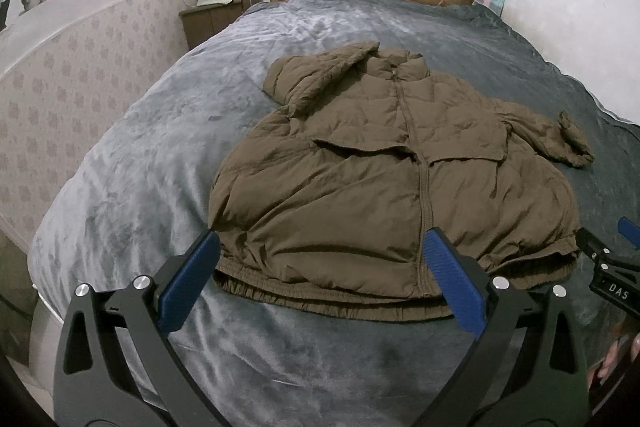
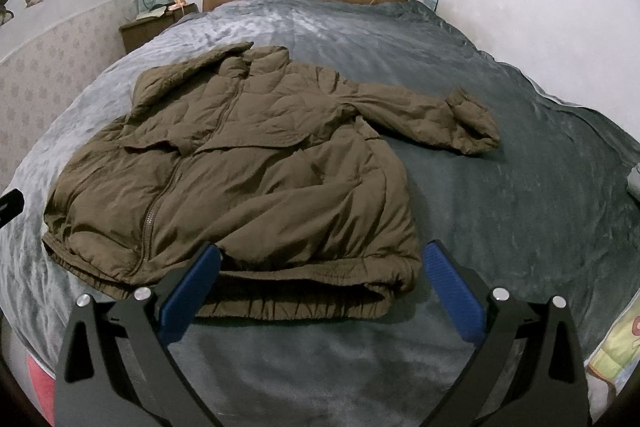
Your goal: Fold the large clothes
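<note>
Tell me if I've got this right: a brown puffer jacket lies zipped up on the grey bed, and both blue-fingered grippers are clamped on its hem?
Not quite. The brown puffer jacket does lie zipped up on the grey bed, but neither gripper is clamped on its hem. The left gripper and right gripper both hang wide open near the hem, holding nothing, as each wrist view shows.

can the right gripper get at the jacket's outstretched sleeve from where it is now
Probably yes. The right gripper is open and empty at the jacket hem, and the sleeve lies flat on bare blanket beyond, with nothing between them.
</note>
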`<act>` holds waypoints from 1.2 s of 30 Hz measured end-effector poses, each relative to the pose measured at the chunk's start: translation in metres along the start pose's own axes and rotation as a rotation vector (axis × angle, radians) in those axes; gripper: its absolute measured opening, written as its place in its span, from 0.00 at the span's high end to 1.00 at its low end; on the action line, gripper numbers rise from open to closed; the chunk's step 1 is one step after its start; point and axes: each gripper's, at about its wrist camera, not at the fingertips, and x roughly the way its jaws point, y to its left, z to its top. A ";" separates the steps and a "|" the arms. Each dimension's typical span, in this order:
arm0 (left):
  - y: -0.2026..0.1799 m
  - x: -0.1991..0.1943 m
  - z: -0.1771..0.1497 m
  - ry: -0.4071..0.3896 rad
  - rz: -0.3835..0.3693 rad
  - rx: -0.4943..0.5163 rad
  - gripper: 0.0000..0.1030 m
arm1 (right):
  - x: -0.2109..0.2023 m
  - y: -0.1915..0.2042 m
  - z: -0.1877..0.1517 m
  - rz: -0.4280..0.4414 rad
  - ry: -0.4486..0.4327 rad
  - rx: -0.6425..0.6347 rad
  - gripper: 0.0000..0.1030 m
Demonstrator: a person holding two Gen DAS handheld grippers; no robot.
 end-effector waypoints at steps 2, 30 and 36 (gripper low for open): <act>0.000 0.000 0.000 0.000 0.001 0.000 0.03 | 0.000 0.001 0.000 -0.001 0.002 -0.001 0.01; 0.004 0.020 0.004 0.026 0.016 -0.019 0.03 | 0.016 -0.002 0.000 -0.013 0.022 0.012 0.01; 0.010 0.023 0.007 0.002 -0.004 -0.030 0.03 | 0.017 -0.001 0.006 -0.028 0.003 0.004 0.01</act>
